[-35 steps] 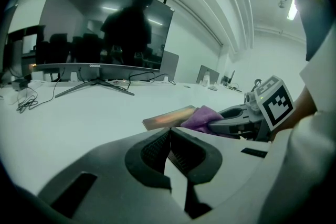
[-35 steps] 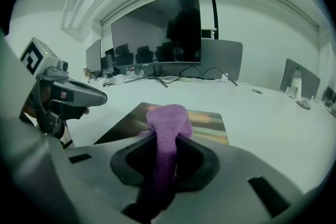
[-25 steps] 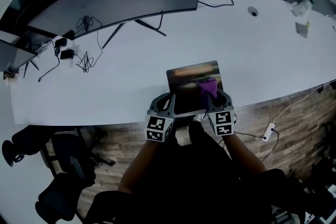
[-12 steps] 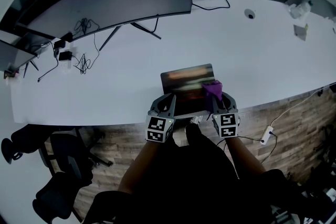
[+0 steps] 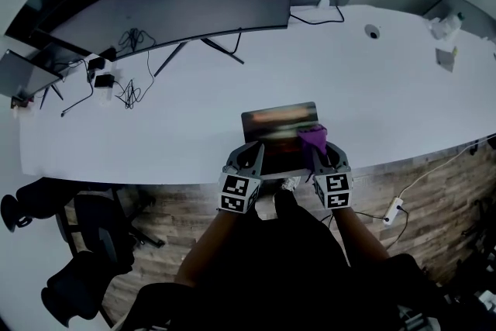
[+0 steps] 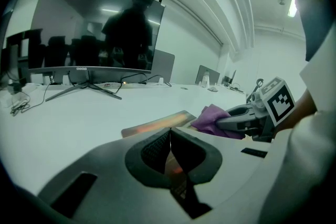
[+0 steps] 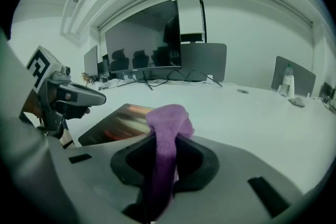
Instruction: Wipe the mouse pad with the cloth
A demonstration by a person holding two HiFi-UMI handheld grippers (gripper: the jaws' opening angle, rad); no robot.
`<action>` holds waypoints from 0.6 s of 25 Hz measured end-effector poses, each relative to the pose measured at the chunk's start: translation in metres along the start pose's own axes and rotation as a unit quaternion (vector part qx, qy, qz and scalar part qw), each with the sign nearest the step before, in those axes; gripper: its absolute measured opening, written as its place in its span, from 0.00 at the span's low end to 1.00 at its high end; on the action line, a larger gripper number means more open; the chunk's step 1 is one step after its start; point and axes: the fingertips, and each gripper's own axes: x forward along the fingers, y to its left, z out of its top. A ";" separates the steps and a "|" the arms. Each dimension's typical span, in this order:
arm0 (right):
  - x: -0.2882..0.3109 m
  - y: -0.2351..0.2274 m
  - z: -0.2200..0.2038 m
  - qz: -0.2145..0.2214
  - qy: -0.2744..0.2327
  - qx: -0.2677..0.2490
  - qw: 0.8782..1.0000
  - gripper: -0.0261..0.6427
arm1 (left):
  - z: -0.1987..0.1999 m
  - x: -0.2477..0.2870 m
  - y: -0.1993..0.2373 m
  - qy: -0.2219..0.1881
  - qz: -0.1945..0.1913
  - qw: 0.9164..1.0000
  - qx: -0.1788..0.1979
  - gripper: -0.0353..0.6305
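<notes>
At the near right corner of the mouse pad (image 5: 275,124), the right gripper (image 5: 323,153), clamped on the purple cloth (image 5: 312,137), has dragged it back from mid-pad, while the left gripper (image 5: 249,153) pinches the pad's near left edge, so one stroke seems finished.

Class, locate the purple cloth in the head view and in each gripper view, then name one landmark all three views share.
Head view: purple cloth just right of centre, at the mouse pad's near right corner.
Left gripper view: right of centre, held by the right gripper.
Right gripper view: bottom centre, clamped between the jaws.
Shared landmark: the mouse pad, beside the cloth in every view.
</notes>
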 end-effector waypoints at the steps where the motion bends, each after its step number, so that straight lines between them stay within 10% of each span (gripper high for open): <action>1: -0.001 0.000 0.005 -0.002 -0.006 0.000 1.000 0.17 | 0.004 -0.002 0.002 -0.003 0.001 1.000 0.001 0.09; 15: -0.013 0.028 0.122 0.005 -0.129 -0.029 0.991 0.17 | 0.097 -0.044 0.042 -0.107 0.018 0.994 0.016 0.09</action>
